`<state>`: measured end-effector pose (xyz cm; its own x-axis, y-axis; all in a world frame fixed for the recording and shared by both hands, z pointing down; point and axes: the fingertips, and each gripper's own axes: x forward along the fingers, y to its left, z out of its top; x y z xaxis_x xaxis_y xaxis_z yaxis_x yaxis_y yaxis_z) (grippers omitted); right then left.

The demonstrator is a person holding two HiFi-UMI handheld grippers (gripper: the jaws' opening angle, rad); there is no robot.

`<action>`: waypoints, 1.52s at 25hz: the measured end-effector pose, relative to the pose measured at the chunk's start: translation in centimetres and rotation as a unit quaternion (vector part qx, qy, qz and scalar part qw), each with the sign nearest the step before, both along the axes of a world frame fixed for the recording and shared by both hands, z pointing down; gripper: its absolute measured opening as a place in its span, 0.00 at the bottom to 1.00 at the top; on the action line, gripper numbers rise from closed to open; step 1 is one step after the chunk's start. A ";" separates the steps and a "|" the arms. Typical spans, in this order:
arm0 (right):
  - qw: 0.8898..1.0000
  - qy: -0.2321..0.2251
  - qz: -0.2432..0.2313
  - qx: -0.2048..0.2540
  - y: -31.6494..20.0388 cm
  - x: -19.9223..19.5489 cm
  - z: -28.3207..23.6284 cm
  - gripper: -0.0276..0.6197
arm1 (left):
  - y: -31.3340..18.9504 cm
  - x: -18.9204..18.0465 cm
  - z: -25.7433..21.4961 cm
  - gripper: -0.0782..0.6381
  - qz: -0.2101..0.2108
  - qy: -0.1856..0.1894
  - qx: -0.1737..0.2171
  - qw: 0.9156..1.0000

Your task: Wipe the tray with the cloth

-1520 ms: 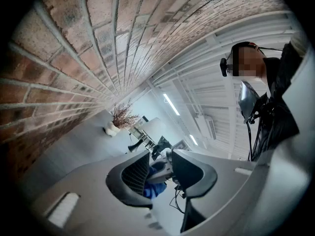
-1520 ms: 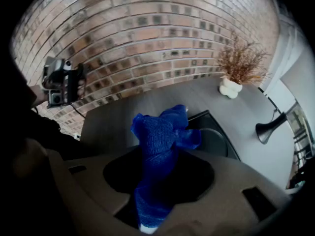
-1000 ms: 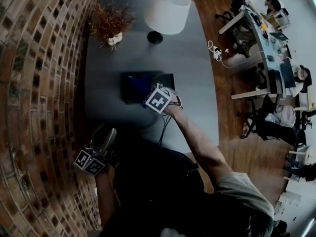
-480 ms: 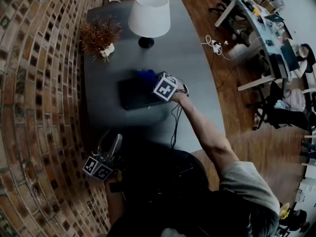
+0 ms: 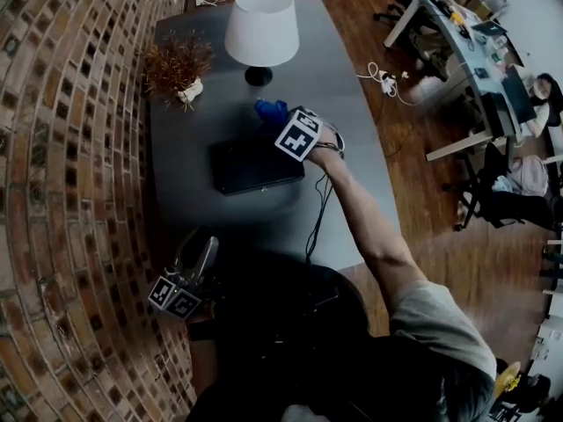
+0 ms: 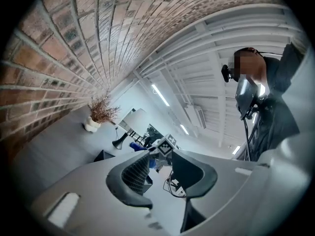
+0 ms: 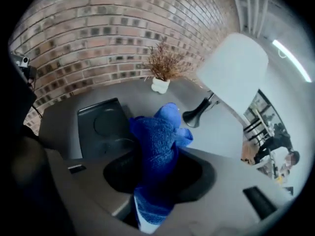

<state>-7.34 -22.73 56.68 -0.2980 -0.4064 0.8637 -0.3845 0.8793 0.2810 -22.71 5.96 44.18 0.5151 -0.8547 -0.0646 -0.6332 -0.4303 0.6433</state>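
The tray (image 5: 255,167) lay flat on the grey table (image 5: 352,183), dark and bare, with round hollows pressed into its floor. The right gripper (image 5: 280,120) hung just beyond the tray's far right corner, tilted steeply down. Its jaws were clamped on the blue cloth (image 5: 271,110). In the right gripper view the cloth filled the gap between the jaws, with a bunched end sticking out past the tips and a paler end trailing back toward the camera. The cloth was off the tray, over the table between the tray and the lamp (image 5: 260,26). Whether it touched the table could not be told.

The left gripper (image 5: 205,251) was well apart from the tray on the near side, at the table's near edge beside the brick wall (image 5: 62,148). It pointed level, with its jaws drawn together and nothing between them.

The lamp stood past the tray's far side. A dried plant (image 5: 179,67) in a white pot stood past the tray's far left corner, by the wall.
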 end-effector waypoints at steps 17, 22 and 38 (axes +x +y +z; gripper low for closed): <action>0.954 -0.198 0.066 -0.213 19.1 7.5 3.7 0.30 | -4.4 0.4 4.6 0.36 0.001 -0.020 -0.069 0.997; 0.867 -0.350 0.304 -0.183 11.8 15.4 5.1 0.30 | -9.9 -0.4 7.9 0.47 -0.015 -0.059 -0.090 0.994; 0.754 -0.523 0.290 -0.272 2.7 8.9 7.6 0.30 | -15.5 3.3 14.8 0.48 0.003 -0.173 -0.189 0.967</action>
